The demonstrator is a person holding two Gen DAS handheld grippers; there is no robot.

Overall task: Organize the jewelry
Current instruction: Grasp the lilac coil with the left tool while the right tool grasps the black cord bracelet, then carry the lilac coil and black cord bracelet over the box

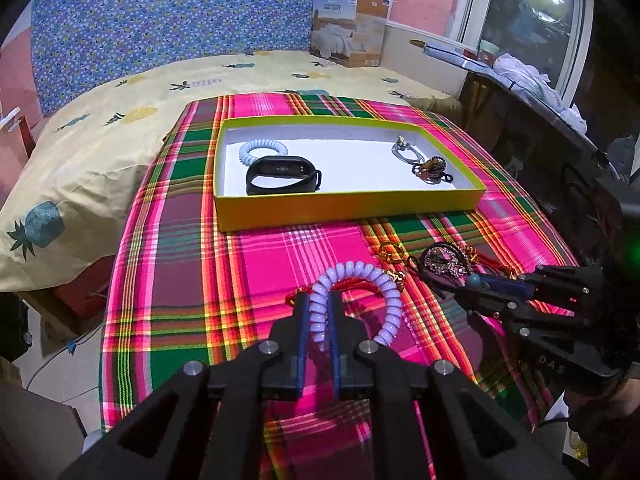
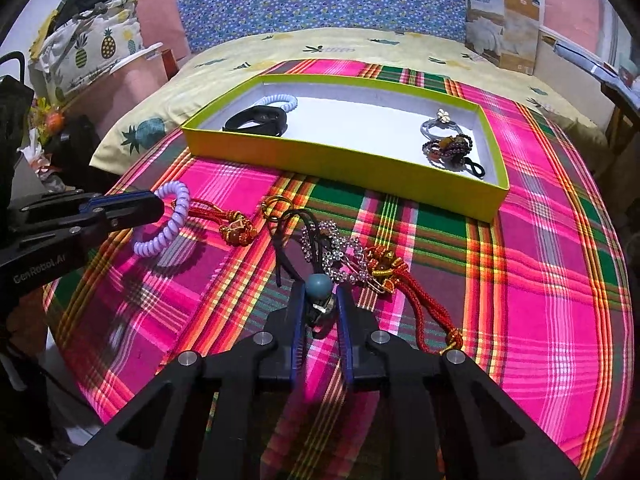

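Between left gripper [image 1: 319, 304] pads, lilac coil bracelet [image 1: 362, 292], clamped, above plaid cloth [image 1: 192, 248]

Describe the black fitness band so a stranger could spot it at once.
Find the shallow yellow cardboard box with a white floor, lying on the pink plaid cloth. At its left end lies the black fitness band, a closed rubbery loop with a dark screen. Unlike the pale lilac spiral coil bracelet touching it behind, it is smooth, flat and black.

A home bedroom: a bed [image 1: 120, 120] in pineapple-print sheet runs beside a plaid-covered table [image 1: 180, 280], with a floral headboard panel [image 1: 180, 20], a boxed quilt set [image 1: 352, 28] and a window [image 1: 528, 20] behind.
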